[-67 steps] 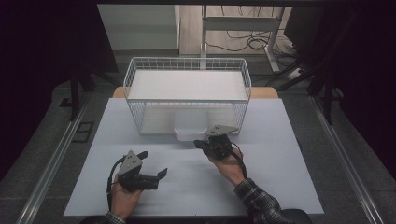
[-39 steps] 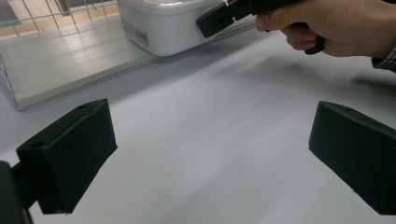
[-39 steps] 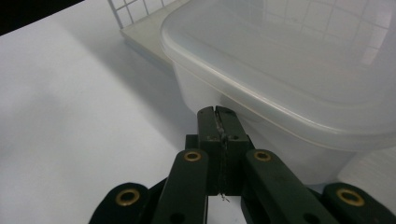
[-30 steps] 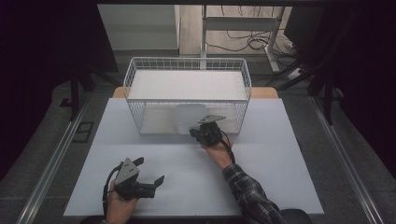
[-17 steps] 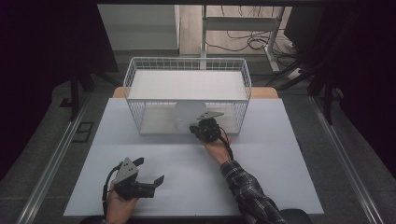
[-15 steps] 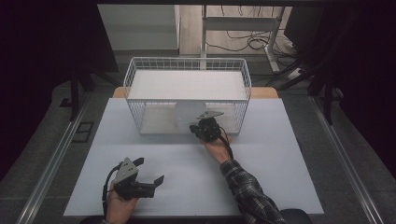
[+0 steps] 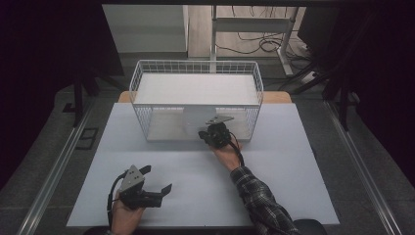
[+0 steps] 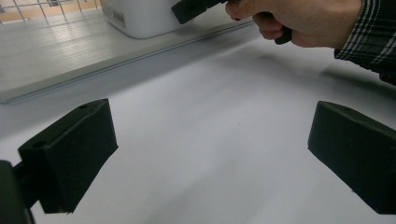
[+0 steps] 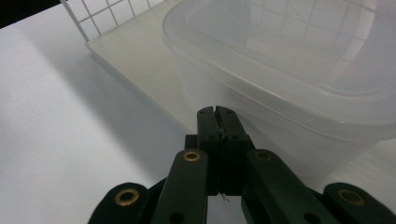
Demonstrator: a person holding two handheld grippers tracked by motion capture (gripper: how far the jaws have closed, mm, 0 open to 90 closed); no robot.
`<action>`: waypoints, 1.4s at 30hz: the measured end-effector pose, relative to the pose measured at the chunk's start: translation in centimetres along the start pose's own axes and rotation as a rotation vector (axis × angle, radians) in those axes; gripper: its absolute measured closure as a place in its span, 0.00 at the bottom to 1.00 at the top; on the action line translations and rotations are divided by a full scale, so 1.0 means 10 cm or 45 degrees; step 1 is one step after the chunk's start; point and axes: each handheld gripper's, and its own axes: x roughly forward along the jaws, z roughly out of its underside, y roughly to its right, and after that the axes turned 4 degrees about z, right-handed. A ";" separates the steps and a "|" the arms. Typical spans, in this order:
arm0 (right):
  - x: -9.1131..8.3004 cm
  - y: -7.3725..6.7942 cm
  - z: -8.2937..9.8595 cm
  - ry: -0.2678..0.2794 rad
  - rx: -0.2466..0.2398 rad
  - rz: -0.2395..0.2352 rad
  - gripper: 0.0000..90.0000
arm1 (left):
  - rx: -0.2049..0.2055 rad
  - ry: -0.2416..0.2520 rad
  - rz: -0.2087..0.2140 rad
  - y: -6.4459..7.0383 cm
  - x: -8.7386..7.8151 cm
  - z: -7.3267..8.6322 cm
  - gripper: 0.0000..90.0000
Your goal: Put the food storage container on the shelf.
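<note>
White wire makes the basket (image 7: 147, 98), which stands at the far middle of the bench (image 7: 293, 171). Its near side seems open at the bottom, and a clear plastic box (image 7: 195, 122) sits there on the basket floor. In the right gripper view the box (image 9: 299, 70) is just beyond the jaw tips, with its rim above them and its wall very near; whether the tips touch the wall cannot be told.

The right hand-held gripper (image 7: 208, 137) is at the near edge of the basket, in front of the box. Its jaws are pressed together with nothing between them. The left hand-held gripper (image 7: 164, 191) rests low over the near left part of the bench, well apart from the basket. Its jaws are spread wide with only bare bench between them. In the left gripper view the right hand (image 8: 299, 21) is seen farther off, beside the box (image 8: 140, 18).

The work in hand looks like taking the box out of the basket, or perhaps pushing it deeper; the pictures do not decide this. It seems to be at an early stage. The reach to the box is done, but no grasp is made and the box is inside the basket. What is left, as a judgement: to open the right jaws, take the rim or wall, and move the box. The left gripper has no part yet.
</note>
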 end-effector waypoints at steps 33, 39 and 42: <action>-0.69 -0.22 0.16 0.013 -0.072 -0.104 0.16 | -0.010 -0.026 0.025 0.00 0.03 0.01 0.01; -0.91 -0.21 0.25 0.022 -0.068 -0.086 0.09 | -0.010 -0.034 0.032 0.00 0.03 0.01 0.01; -1.03 -0.19 0.30 0.026 -0.064 -0.082 0.08 | -0.004 -0.037 0.039 0.01 0.04 0.01 0.01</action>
